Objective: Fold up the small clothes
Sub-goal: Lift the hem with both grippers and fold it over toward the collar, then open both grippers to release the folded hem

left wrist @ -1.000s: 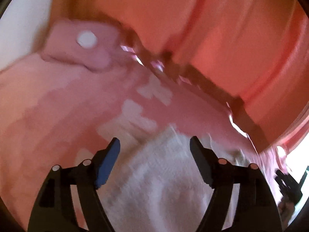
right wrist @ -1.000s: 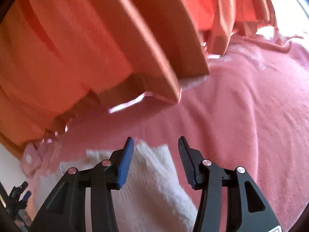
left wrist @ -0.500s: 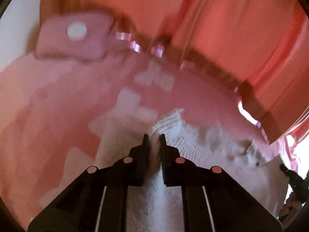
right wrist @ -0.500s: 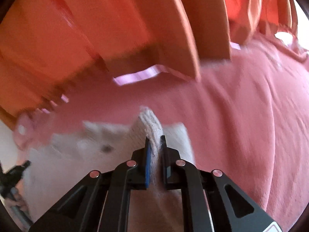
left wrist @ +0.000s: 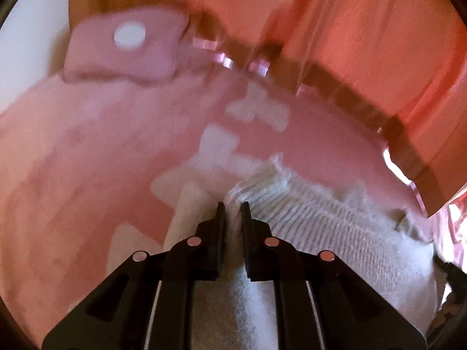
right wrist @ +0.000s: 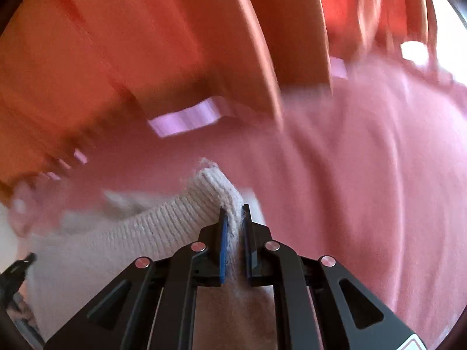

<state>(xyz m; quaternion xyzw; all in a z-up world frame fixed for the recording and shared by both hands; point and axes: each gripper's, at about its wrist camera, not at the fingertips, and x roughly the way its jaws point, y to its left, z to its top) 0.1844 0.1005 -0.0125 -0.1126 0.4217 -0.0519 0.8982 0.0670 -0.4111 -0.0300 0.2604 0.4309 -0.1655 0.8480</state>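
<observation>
Item: white knit garment (left wrist: 335,233), ribbed, small; type not identifiable. Location: on a pink bed cover (right wrist: 364,189), partly raised off it at the two held points, with the span between them shown in both views.

Left claw (left wrist: 232,208): narrow, pinched on a ribbed edge of the garment; a wedge of knit stands up past the tips.

Right claw (right wrist: 233,213): narrow, pinched on another ribbed edge, which folds over the tips like a small cap.

Risks, as judged:
- Shallow bite. Each claw appears to hold only a fold of the rib near the tips. A sharp pull could let the knit slide out, dropping that corner.
- Uneven carry. If one claw travels further than the other, the fold line would skew and the edges would not meet.
- Stretch. The knit looks soft and loose; pulling the claws apart could distort the rib instead of tightening it.
- Snagging the bed cover beneath would drag it along; whether it is caught cannot be told.

View differences:
- Left wrist only: a pink pillow (left wrist: 122,49) bearing a white round spot, pale patches on the cover, white wall (left wrist: 29,29) at far left.
- Right wrist only: orange curtain (right wrist: 116,43) hanging in folds close behind the bed, and a wide creased stretch of cover to the right.
</observation>
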